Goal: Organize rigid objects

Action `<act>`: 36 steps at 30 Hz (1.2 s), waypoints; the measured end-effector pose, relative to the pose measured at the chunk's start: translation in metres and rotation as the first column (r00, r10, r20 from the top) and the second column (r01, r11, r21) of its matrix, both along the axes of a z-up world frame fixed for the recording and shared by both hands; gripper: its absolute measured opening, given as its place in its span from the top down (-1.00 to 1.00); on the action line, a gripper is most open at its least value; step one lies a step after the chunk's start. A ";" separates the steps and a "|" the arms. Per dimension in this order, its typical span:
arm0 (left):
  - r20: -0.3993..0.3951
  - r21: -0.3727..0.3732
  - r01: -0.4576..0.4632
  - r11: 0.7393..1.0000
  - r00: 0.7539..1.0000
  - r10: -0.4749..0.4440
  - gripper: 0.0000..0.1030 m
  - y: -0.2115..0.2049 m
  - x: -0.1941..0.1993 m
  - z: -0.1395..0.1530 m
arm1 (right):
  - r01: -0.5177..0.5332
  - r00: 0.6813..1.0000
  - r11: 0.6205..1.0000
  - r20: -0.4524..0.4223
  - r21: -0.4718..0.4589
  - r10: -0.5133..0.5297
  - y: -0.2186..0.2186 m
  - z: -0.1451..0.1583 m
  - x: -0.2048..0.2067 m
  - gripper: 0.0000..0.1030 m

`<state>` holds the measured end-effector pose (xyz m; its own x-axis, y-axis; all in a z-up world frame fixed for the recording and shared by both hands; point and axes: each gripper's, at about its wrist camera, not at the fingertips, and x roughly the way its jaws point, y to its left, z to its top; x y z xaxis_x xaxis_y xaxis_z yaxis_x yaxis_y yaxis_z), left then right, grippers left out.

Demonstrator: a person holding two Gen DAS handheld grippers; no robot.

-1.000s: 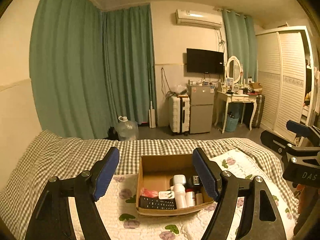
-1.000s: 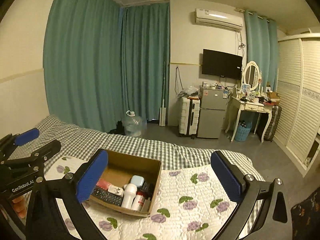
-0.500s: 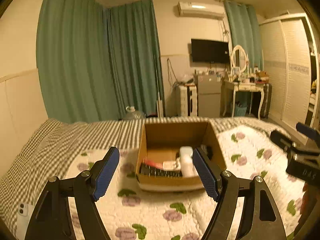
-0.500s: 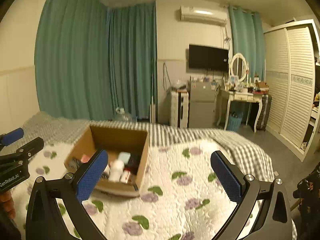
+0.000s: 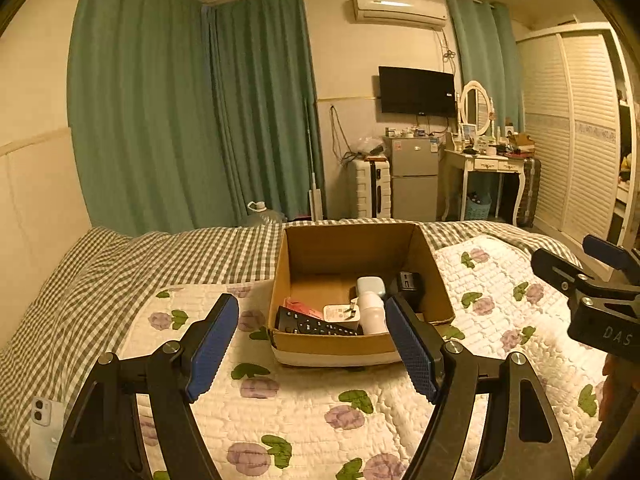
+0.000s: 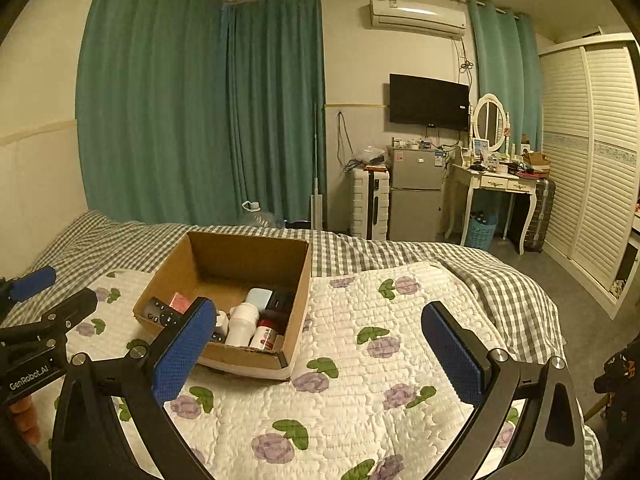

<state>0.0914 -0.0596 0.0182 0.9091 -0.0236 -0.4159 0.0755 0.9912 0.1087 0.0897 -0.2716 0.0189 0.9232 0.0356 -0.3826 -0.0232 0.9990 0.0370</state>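
Observation:
An open cardboard box [image 5: 434, 280] stands on a floral quilt [image 5: 304, 404] on the bed; it also shows in the right wrist view [image 6: 298, 292]. Inside lie a black remote [image 5: 312, 325], a white bottle [image 5: 371, 312], a pale blue case [image 5: 371, 285], a black charger [image 5: 409, 282], a red packet [image 5: 302, 307] and a red-capped bottle [image 6: 266, 333]. My left gripper [image 5: 316, 350] is open and empty, just in front of the box. My right gripper [image 6: 322, 354] is open and empty, to the box's right front.
A white phone [image 5: 42, 432] lies on the checked sheet [image 5: 100, 280] at the bed's left edge. Beyond the bed stand a water jug [image 5: 262, 214], a suitcase [image 5: 372, 188], a small fridge [image 5: 414, 178], a dressing table [image 5: 486, 168] and a wardrobe [image 5: 580, 140].
Both grippers tilted down then settled lower and closer to the bed, so the box now sits nearer and higher between the fingers. Both stayed open and empty.

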 end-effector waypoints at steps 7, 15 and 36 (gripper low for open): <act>-0.002 0.011 0.007 1.000 1.000 -0.007 -0.53 -0.004 0.000 -0.001 | -0.003 1.000 1.000 -0.007 -0.002 0.003 0.001 -0.002 0.001 -1.00; 0.002 0.001 0.009 1.000 1.000 -0.009 -0.53 -0.004 -0.001 -0.001 | 0.002 1.000 1.000 -0.010 -0.002 -0.002 0.002 -0.004 0.001 -1.00; -0.014 0.009 0.026 1.000 1.000 -0.026 -0.53 -0.006 0.001 -0.003 | -0.005 1.000 1.000 -0.031 -0.004 0.004 0.009 -0.009 0.006 -1.00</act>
